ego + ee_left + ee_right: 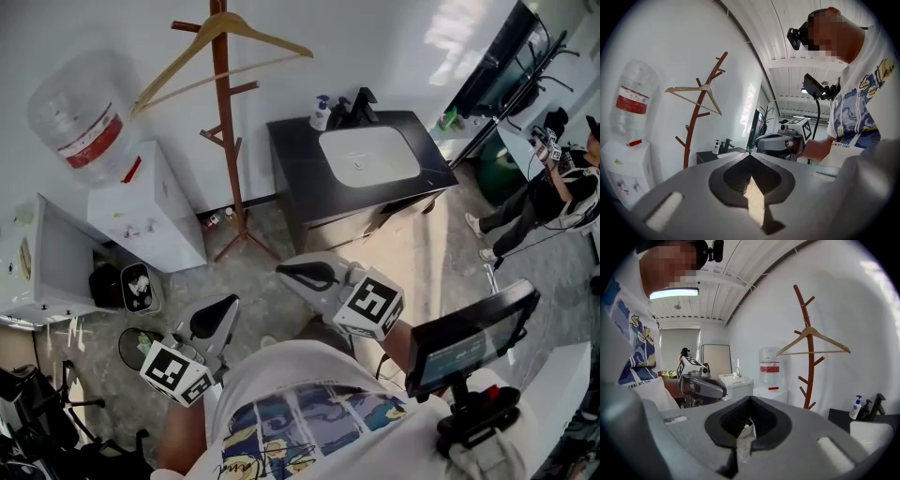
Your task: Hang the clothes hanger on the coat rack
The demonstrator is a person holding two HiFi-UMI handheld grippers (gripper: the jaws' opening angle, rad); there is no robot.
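Observation:
A light wooden clothes hanger [220,42] hangs by its hook on the top of a reddish-brown wooden coat rack [228,150] by the white wall. The hanger [693,93] and the rack [696,124] also show in the left gripper view. In the right gripper view the hanger [813,341] sits high on the rack [808,366]. My left gripper [227,304] is low and well short of the rack, shut with nothing in it. My right gripper [283,272] is beside it, also shut and empty. Each gripper sees the other: right gripper [780,140], left gripper [701,386].
A white water dispenser [145,206] with its bottle [80,117] stands left of the rack. A black vanity [291,159] with a white basin and a soap bottle [321,112] stands to its right. A small bin [138,287] is on the floor. A person [553,187] is at far right.

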